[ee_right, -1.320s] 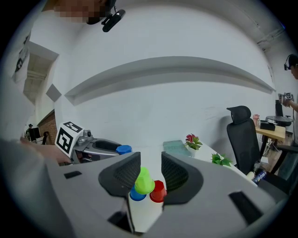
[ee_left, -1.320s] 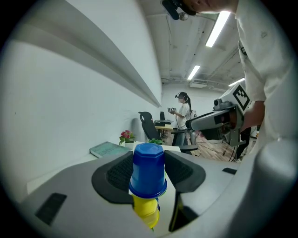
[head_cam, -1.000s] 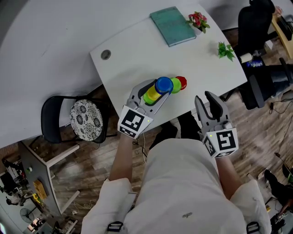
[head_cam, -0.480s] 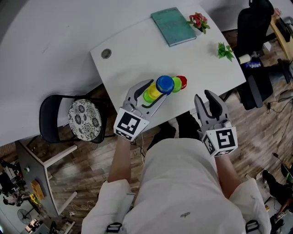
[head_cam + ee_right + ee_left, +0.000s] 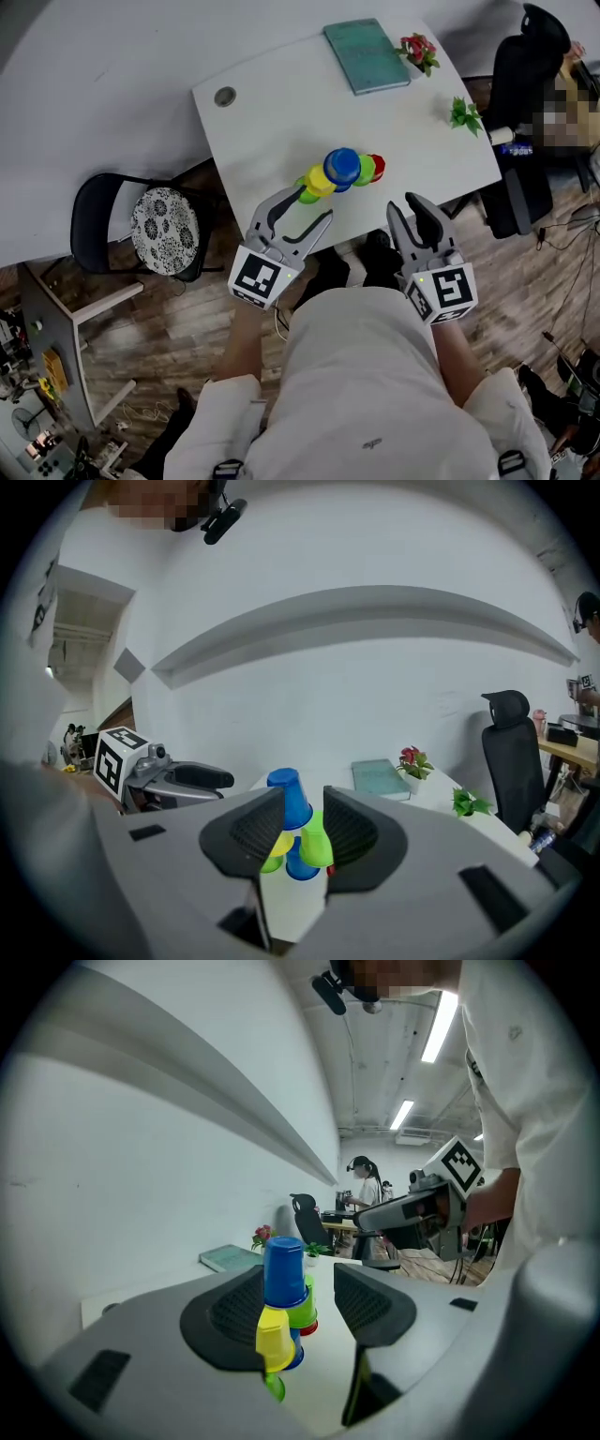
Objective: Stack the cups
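- The white tabletop (image 5: 281, 112) carries the whole job: every cup you can see sits in 1 cluster close to its near edge, with no loose cup showing anywhere else on it.
- Your left gripper (image 5: 314, 203) hangs just off the near edge, short of the cups. Its tongs are spread wide and have just been opening, and nothing is between the pads.
- Your right gripper (image 5: 405, 202) sits to the right, also off the near edge. Its tongs are partly apart, have just eased a little closer, and are empty.
- The pyramid of 6 plastic cups (image 5: 339, 173) stands free, touched by neither gripper: 3 at the base, 2 above, 1 on top.
- The upturned blue plastic cup (image 5: 342, 166) crowns it, resting on the yellow cup (image 5: 319, 180) and the green cup (image 5: 364, 169) below.
- By my reading the stacking is done. All that is left is to keep both grippers clear, since a knock could topple the tiers.
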`<state>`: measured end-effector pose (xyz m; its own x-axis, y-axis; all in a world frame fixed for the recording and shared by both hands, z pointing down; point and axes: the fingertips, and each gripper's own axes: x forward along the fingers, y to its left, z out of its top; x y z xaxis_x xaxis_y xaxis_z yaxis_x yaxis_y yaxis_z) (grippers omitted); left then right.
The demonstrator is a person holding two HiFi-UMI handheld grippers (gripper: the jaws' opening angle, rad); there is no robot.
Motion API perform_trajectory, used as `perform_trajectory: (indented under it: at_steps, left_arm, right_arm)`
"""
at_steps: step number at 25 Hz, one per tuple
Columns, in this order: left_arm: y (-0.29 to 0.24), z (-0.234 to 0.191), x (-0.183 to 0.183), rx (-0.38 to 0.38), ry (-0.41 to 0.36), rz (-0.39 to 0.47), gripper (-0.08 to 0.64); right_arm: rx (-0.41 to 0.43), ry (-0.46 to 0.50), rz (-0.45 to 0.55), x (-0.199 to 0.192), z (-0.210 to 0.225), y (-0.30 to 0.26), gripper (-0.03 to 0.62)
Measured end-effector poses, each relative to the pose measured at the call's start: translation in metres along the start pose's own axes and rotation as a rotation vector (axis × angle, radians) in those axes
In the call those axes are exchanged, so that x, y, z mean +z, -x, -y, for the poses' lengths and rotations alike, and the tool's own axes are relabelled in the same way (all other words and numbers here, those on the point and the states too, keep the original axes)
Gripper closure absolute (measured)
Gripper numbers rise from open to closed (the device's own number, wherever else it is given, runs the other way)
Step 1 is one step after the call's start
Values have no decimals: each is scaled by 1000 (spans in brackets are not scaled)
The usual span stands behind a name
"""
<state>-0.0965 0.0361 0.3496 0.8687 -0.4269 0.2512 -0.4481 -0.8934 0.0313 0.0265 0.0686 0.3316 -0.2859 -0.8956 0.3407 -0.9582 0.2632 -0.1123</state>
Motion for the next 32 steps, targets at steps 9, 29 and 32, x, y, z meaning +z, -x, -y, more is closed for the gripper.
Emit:
perform_trajectory:
  at_steps: [9, 29, 32]
  left_arm:
    - [-1, 46, 11, 111, 52, 21, 364]
    - [-19, 150, 15, 413, 189, 34, 523]
    - [-20, 161, 16, 440, 191, 41, 529]
  right_arm:
    - [227, 22, 0, -1, -9, 7, 495]
    - [587, 147, 4, -24, 10, 86, 584]
    - [614, 155, 0, -26, 12, 94, 584]
